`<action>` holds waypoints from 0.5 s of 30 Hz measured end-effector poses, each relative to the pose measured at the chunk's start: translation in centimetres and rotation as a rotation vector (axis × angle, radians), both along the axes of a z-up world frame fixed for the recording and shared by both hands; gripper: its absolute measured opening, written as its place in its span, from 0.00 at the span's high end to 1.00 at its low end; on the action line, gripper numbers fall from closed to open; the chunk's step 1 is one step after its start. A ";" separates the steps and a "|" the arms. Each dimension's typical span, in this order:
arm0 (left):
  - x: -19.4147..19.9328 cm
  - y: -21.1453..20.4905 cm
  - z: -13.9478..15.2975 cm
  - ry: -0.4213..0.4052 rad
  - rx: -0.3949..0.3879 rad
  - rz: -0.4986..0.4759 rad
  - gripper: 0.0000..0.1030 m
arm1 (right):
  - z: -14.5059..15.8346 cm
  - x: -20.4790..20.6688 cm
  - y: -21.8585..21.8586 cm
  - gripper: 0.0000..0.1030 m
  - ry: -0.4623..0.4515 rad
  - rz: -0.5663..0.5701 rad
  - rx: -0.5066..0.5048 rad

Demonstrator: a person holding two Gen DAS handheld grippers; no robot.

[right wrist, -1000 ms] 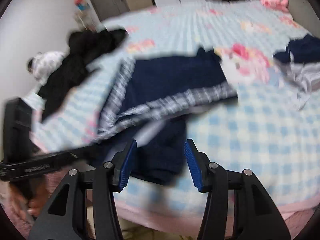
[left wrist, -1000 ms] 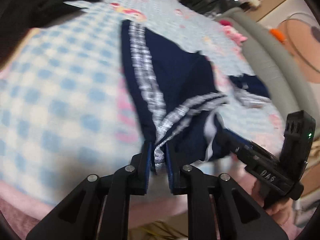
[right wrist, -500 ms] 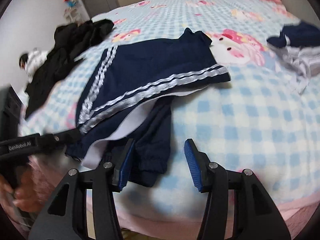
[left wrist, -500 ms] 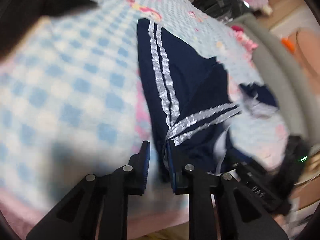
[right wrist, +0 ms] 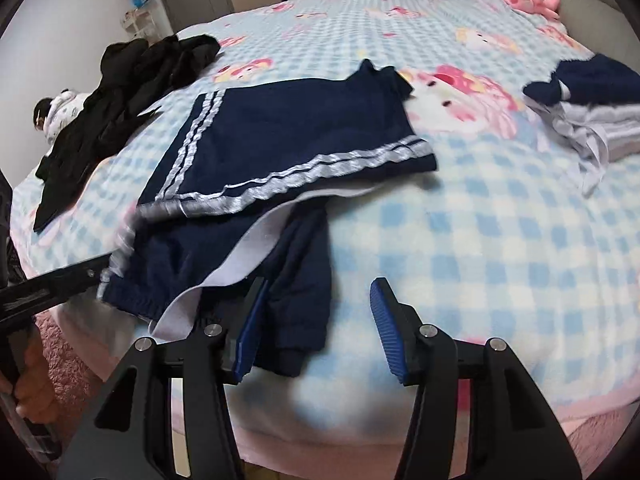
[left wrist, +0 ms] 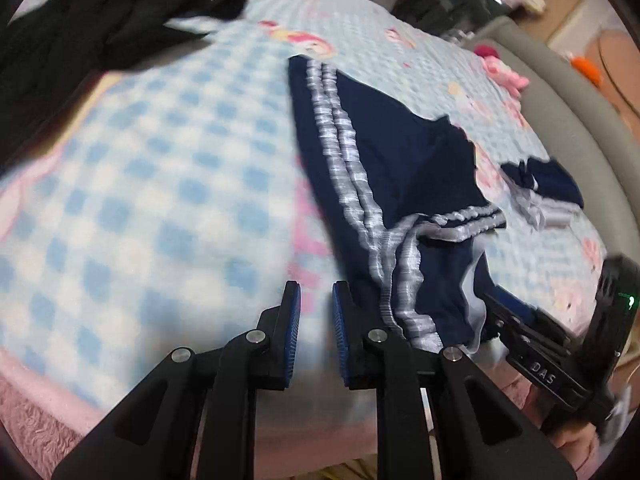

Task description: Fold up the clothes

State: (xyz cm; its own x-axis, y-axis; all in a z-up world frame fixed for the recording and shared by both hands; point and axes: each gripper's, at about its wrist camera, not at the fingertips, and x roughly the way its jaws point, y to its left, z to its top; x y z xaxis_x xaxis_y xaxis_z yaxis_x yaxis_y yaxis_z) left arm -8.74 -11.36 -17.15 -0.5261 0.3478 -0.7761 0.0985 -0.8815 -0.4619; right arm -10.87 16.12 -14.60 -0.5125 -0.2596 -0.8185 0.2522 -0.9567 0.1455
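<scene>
A navy garment with white-grey stripes (left wrist: 384,160) lies partly folded on the blue checked blanket (left wrist: 140,208); it also shows in the right wrist view (right wrist: 288,136), with a navy sleeve (right wrist: 304,276) and a white lining edge hanging toward the bed's front edge. My left gripper (left wrist: 314,320) is slightly open and empty, just left of the garment's striped corner. My right gripper (right wrist: 316,320) is open and empty, just above the sleeve end. The right gripper's body shows in the left wrist view (left wrist: 560,360).
A black clothes pile (right wrist: 128,76) lies at the bed's far left. A folded navy and grey stack (right wrist: 592,108) sits at the right. A pink plush toy (right wrist: 528,0) lies by the grey headboard (left wrist: 568,120). The pink blanket edge (right wrist: 360,440) drops off in front.
My left gripper let go of the striped corner and opened slightly; the garment now lies on the bed. The right gripper stayed open and drew back a little.
</scene>
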 end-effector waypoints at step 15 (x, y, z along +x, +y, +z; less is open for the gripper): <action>0.5 0.8 1.2 0.019 -0.146 -0.016 0.83 | 0.8 0.0 0.0 0.48 0.034 0.008 0.010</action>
State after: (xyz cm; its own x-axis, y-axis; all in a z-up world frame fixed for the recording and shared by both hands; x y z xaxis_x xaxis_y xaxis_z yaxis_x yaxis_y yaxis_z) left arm -8.21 -10.56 -15.95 -0.5362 0.2408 -0.8090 0.0762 -0.9407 -0.3305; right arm -10.86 16.14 -13.79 -0.5377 -0.2559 -0.8034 0.2645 -0.9559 0.1275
